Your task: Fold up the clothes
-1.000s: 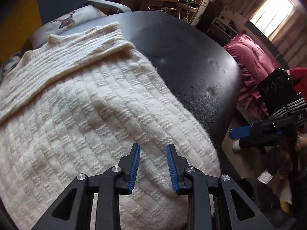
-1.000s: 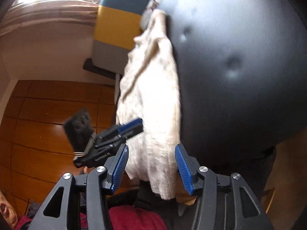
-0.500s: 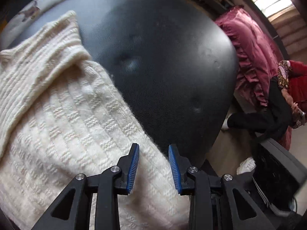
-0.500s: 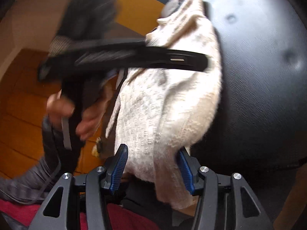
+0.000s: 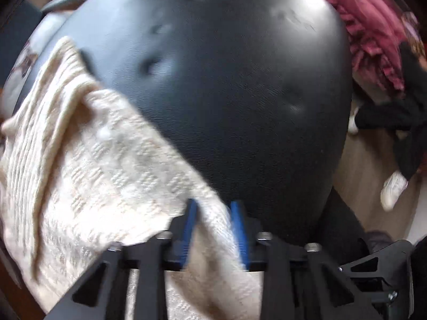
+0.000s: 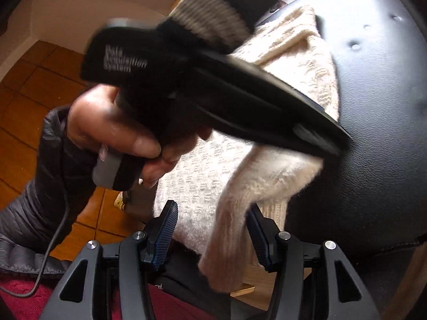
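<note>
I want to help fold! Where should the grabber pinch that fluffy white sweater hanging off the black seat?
Probably the dangling sleeve end of the sweater. It hangs free off the black seat, already between the right gripper fingers, so come from the seat's edge.

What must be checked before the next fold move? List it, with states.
1. Left gripper has the sweater: its edge lies between the pads, but the picture is blurred. Cannot tell if it is clamped.
2. Right gripper has the sweater: the jaws stand wide open around a hanging fold. Not ok.
3. Sweater lies flat: it is bunched, and part hangs over the edge of the black cushion. Not ok.
4. Room to fold onto: much of the cushion is bare. Ok.
5. Cable clear of the sweater: it hangs by the sleeve, away from the knit. Ok.
</note>
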Motion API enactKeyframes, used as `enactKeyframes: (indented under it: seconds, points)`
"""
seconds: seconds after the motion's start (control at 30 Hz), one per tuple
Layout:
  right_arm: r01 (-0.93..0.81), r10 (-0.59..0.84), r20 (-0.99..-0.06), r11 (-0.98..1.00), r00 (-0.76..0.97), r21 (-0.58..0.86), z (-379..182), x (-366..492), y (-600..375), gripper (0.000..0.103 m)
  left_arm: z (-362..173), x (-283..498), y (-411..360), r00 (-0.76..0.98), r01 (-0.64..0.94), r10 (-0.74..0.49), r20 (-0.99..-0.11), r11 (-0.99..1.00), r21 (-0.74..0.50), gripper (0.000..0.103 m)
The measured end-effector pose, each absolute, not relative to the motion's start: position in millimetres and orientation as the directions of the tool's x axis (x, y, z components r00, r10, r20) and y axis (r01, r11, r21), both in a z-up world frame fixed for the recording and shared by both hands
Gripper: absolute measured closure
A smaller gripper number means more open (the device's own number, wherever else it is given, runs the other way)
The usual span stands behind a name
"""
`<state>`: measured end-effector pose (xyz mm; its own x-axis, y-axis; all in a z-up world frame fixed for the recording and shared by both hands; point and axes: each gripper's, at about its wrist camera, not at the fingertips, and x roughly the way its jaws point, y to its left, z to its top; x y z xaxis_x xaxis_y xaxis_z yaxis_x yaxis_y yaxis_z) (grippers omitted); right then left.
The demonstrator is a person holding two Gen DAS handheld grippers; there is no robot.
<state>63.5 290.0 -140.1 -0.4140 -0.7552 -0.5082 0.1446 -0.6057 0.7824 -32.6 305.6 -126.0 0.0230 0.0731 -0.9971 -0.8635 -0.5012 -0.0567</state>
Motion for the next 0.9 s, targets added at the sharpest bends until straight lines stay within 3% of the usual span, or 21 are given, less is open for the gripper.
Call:
enactKeyframes:
  seconds: [0.13, 0.27, 0.37, 0.5, 0.6, 0.73, 0.77, 0.9]
  points:
    - [0.131, -0.765, -0.474, -0.575, -0.436, 0.808, -142, 74, 303, 0.049, -123, -77, 266, 0.175, -0.675, 0.294, -0.940, -0.659, -0.332, 0.097]
    - [0.074, -0.775, -0.404, -0.498, -0.486, 0.864, -144, 73, 324, 0.049, -102, -96, 234, 0.243, -0.524, 0.603, -0.760, -0.578, -0.626, 0.097]
    - [0.004, -0.755, -0.356, -0.429, -0.550, 0.903, -155, 84, 354, 0.049, -91, -99, 228, 0.230, -0.525, 0.644, -0.730, -0.549, -0.650, 0.097]
    - [-0.117, -0.653, -0.426, -0.462, -0.626, 0.879, -165, 95, 386, 0.048, -92, -93, 250, 0.238, -0.540, 0.644, -0.727, -0.534, -0.651, 0.097]
    - [-0.111, -0.648, -0.431, -0.473, -0.628, 0.874, -157, 101, 399, 0.047, -109, -78, 276, 0.261, -0.573, 0.610, -0.748, -0.526, -0.629, 0.097]
    - [-0.139, -0.648, -0.490, -0.515, -0.583, 0.846, -164, 77, 397, 0.044, -150, -67, 293, 0.276, -0.595, 0.513, -0.813, -0.573, -0.564, 0.097]
    - [-0.170, -0.608, -0.568, -0.585, -0.554, 0.793, -164, 73, 392, 0.044, -151, -70, 291, 0.284, -0.566, 0.545, -0.789, -0.568, -0.597, 0.097]
    - [-0.163, -0.513, -0.625, -0.682, -0.588, 0.713, -144, 75, 378, 0.045, -130, -76, 267, 0.259, -0.511, 0.625, -0.736, -0.558, -0.654, 0.095]
